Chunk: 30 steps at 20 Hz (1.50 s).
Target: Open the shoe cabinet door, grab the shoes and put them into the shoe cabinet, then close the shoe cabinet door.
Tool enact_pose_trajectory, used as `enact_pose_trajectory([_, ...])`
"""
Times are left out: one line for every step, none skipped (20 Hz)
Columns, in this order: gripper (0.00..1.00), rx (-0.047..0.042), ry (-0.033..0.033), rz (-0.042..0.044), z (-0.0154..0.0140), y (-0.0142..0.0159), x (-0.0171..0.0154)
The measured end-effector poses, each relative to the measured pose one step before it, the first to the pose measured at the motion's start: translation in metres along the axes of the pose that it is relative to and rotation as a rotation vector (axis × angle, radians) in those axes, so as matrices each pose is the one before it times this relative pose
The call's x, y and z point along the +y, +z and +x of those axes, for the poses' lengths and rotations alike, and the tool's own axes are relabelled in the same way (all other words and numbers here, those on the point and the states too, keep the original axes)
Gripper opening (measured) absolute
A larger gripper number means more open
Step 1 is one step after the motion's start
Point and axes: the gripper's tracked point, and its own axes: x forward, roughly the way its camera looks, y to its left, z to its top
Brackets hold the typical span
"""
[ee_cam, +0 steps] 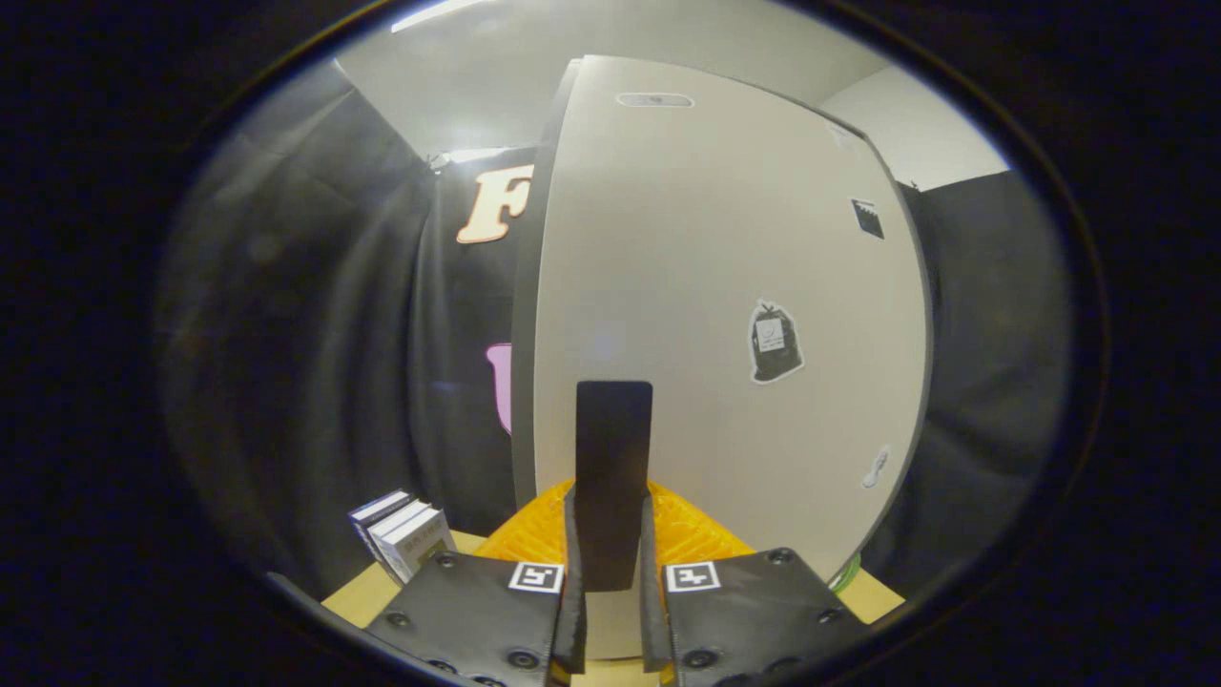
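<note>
The shoe cabinet's pale door (706, 286) stands tall right in front of me, its dark left edge (527, 315) turned slightly toward me. A dark, flat, upright handle (613, 439) sticks out from the door's lower middle. My gripper (610, 501) is shut on this handle, with one finger (570, 563) against its left side and the other against its right. The door carries a few small stickers, one shaped like a black bag (775, 342).
An orange ribbed object (696, 534) lies low behind my fingers, at the foot of the door. A few boxed books (401, 534) stand to the left on a light wooden surface (348, 599). A green edge (845, 572) shows low on the right. Black cloth walls close both sides.
</note>
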Motion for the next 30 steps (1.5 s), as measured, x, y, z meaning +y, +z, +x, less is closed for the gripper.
enact_pose_trajectory([0.24, -0.00005, -0.00404, 0.00477, -0.00546, 0.00043, -0.00181])
enact_pose_trajectory([0.24, 0.00243, -0.00323, -0.00187, -0.00511, 0.00040, -0.00242])
enact_pose_trajectory([0.24, 0.00284, -0.00333, -0.00560, -0.00504, 0.00040, -0.00232])
enact_pose_trajectory([0.24, 0.00315, -0.00257, -0.00542, -0.00505, -0.00006, -0.00263])
enact_pose_trajectory([0.24, 0.00101, -0.00260, -0.00082, -0.00546, 0.00033, -0.00254])
enact_pose_trajectory([0.24, 0.00314, -0.00133, -0.00003, -0.00421, 0.00029, -0.00317])
enact_pose_trajectory([0.24, 0.00278, -0.00113, 0.00140, -0.00441, 0.00014, -0.00247])
enact_pose_trajectory([0.24, 0.00262, -0.00184, 0.00245, -0.00417, -0.00069, -0.00249])
enact_pose_trajectory([0.24, 0.00257, -0.00361, 0.00148, -0.00460, 0.00086, -0.00281])
enact_pose_trajectory([0.24, 0.00092, -0.00404, -0.00022, -0.00465, -0.00035, -0.00381])
enact_pose_trajectory([0.24, 0.00188, -0.00303, 0.00167, -0.00492, 0.00016, -0.00337])
enact_pose_trajectory([0.24, 0.00040, -0.00103, 0.00405, -0.00514, 0.00041, -0.00335])
enact_pose_trajectory([0.24, -0.00068, 0.00087, 0.00399, -0.00458, -0.00016, -0.00296])
enact_pose_trajectory([0.24, -0.00102, 0.00440, 0.00177, -0.00538, 0.00030, -0.00304])
enact_pose_trajectory([0.24, -0.00030, 0.00937, 0.00004, -0.00470, 0.00032, -0.00376])
enact_pose_trajectory([0.24, -0.00028, 0.01346, 0.00021, -0.00453, -0.00035, -0.00473])
enact_pose_trajectory([0.24, 0.00033, 0.01642, -0.00086, -0.00541, 0.00016, -0.00304])
enact_pose_trajectory([0.24, 0.00094, 0.01767, -0.00161, -0.00381, -0.00044, -0.00354])
enact_pose_trajectory([0.24, 0.00130, 0.01826, -0.00382, -0.00371, 0.00015, -0.00260])
enact_pose_trajectory([0.24, 0.00083, 0.01748, -0.00498, -0.00401, -0.00077, -0.00333])
enact_pose_trajectory([0.24, 0.00162, 0.01485, -0.00435, -0.00299, 0.00042, -0.00139])
enact_pose_trajectory([0.24, 0.00036, 0.01365, 0.00023, -0.00276, -0.00098, -0.00396])
enact_pose_trajectory([0.24, -0.00078, 0.00989, 0.00383, -0.00428, 0.00078, -0.00369])
enact_pose_trajectory([0.24, -0.00123, 0.01032, 0.00562, -0.00721, 0.00051, -0.00446])
enact_pose_trajectory([0.24, -0.00114, 0.00951, 0.00549, -0.00606, 0.00028, -0.00470])
enact_pose_trajectory([0.24, -0.00208, 0.00816, 0.00360, -0.00642, -0.00220, -0.00697])
enact_pose_trajectory([0.23, -0.00161, 0.00696, -0.00035, -0.00661, -0.00070, -0.00796])
enact_pose_trajectory([0.23, -0.00287, 0.00376, -0.00393, -0.00694, 0.00158, -0.00863])
enact_pose_trajectory([0.23, -0.00405, -0.00135, -0.00509, -0.00949, 0.00195, -0.00798])
enact_pose_trajectory([0.23, -0.00304, -0.00523, -0.00438, -0.00590, -0.00199, -0.00671])
